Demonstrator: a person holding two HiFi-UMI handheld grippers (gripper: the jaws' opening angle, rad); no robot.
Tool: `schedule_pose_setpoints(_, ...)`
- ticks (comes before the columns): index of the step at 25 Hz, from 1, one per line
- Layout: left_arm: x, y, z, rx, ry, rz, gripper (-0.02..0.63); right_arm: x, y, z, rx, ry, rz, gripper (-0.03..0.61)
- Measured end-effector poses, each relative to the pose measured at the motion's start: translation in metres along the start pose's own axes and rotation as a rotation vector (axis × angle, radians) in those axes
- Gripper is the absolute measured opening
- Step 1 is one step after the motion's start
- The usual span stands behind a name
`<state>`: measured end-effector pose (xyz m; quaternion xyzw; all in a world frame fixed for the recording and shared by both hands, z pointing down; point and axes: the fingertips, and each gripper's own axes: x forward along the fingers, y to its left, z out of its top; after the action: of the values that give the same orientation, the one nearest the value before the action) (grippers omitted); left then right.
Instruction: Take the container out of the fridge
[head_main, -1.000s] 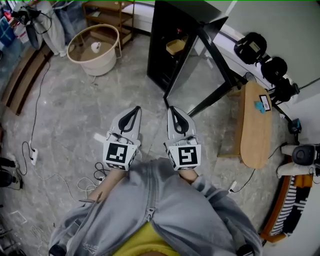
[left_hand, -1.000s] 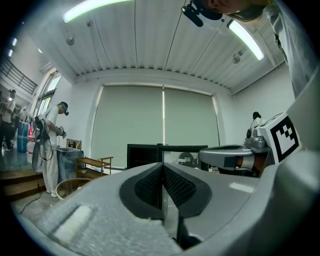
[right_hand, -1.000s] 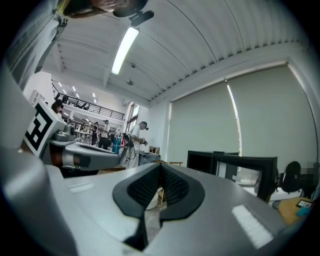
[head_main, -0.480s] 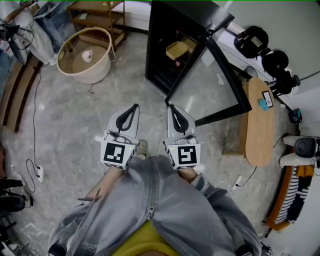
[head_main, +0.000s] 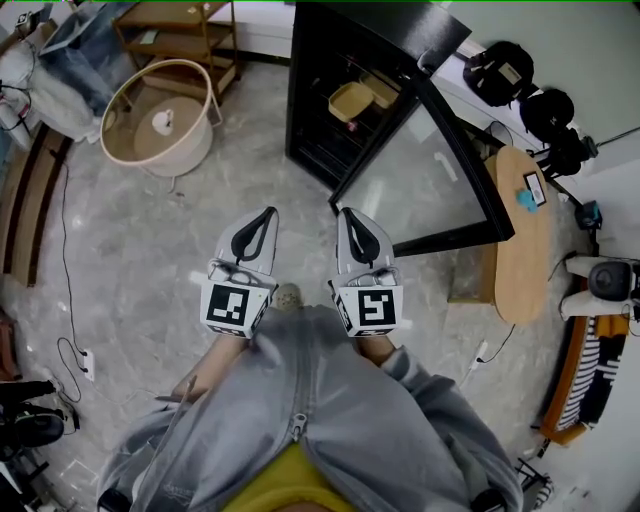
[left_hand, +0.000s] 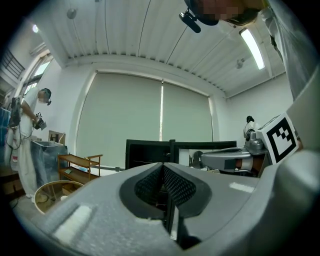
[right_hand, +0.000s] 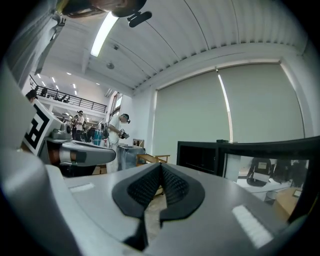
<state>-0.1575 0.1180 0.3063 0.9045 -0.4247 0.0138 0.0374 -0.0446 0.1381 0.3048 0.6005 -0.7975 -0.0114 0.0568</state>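
Grey marbled floor (head_main: 150, 250) surrounds the open black fridge (head_main: 310, 60) at top centre, a tan container (head_main: 352, 100) inside. Left gripper (head_main: 269, 213) and right gripper (head_main: 345, 213) sit mid-frame, jaws together, empty.

Grey zip hoodie (head_main: 345, 410), yellow layer (head_main: 290, 488) beneath; pale grey left gripper (head_main: 264, 220), right gripper (head_main: 348, 218), black ribbed pads (left_hand: 176, 187), black-white marker cubes (head_main: 232, 306).

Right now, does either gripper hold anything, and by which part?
Nothing is held. The left gripper and the right gripper are both shut and empty; the container is in the fridge.
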Motion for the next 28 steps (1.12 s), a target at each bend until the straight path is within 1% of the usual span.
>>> schedule_pose_setpoints(8, 0.024, 0.013, -0.011, -0.026, 0.019, -0.027, 0.005, 0.026, -0.007, -0.009, 0.009, 0.014, -0.015, 0.0)
schedule_pose_setpoints(13, 0.056, 0.028, -0.012, -0.014, 0.014, -0.057, 0.005, 0.058, -0.021, -0.01, 0.006, -0.007, -0.03, 0.0)
schedule_pose_setpoints(19, 0.121, 0.063, -0.004, 0.014, 0.017, -0.105, 0.005, 0.125, -0.049, -0.013, 0.027, -0.015, -0.056, 0.0)
schedule_pose_setpoints(22, 0.158, 0.084, -0.001, 0.036, 0.023, -0.128, 0.005, 0.164, -0.064, -0.01, 0.012, -0.026, -0.068, 0.0)
schedule_pose_setpoints(25, 0.196, 0.101, 0.007, 0.06, 0.011, -0.164, 0.005, 0.197, -0.083, -0.008, -0.005, -0.025, -0.09, 0.0)
schedule_pose_setpoints(28, 0.234, 0.114, 0.011, 0.07, 0.011, -0.2, 0.005, 0.227, -0.104, -0.011, 0.004, -0.021, -0.123, 0.0)
